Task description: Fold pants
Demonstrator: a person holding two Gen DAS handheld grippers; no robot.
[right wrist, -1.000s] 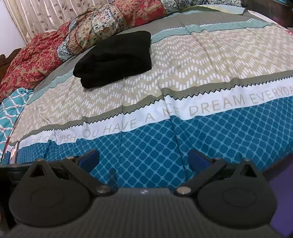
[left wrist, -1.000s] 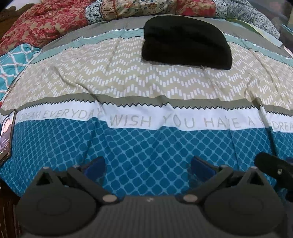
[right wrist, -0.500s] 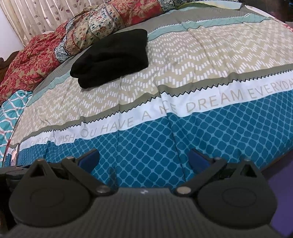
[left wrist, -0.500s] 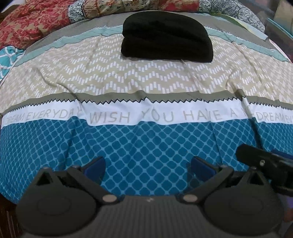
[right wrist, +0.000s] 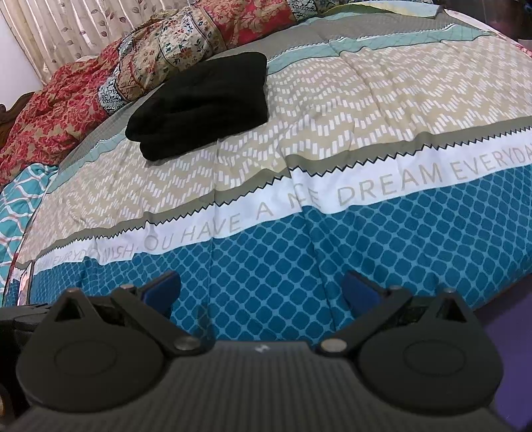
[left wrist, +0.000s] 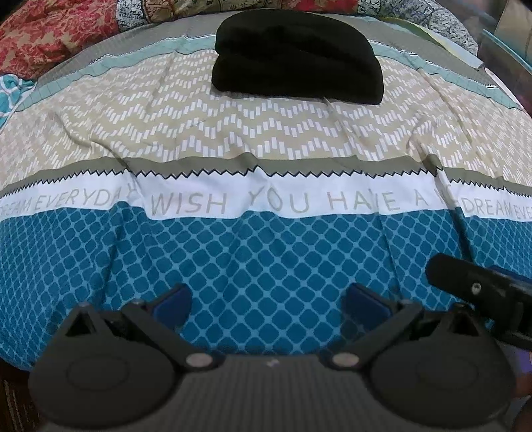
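Observation:
Black pants [left wrist: 297, 54] lie folded into a thick rectangular stack at the far side of the bed, on the beige zigzag band of the bedspread [left wrist: 266, 246]. In the right wrist view the same folded pants [right wrist: 202, 99] sit at upper left. My left gripper [left wrist: 269, 300] hangs open over the blue lattice band near the bed's front edge, far from the pants, with nothing between its blue pads. My right gripper [right wrist: 261, 290] is open too and empty, held low at the same near edge. Its black body [left wrist: 482, 295] shows at the right of the left wrist view.
A red and floral quilt [right wrist: 99, 86] is bunched along the head of the bed behind the pants. A teal patterned cloth [right wrist: 16, 212] lies at the bed's left side. Curtains [right wrist: 76, 26] hang behind. A phone-like object [right wrist: 25, 285] rests near the left edge.
Both grippers stay open and empty. The left wrist view has swung left to right so the pants now sit nearer the centre; the right view has shifted slightly. The pants have not moved.

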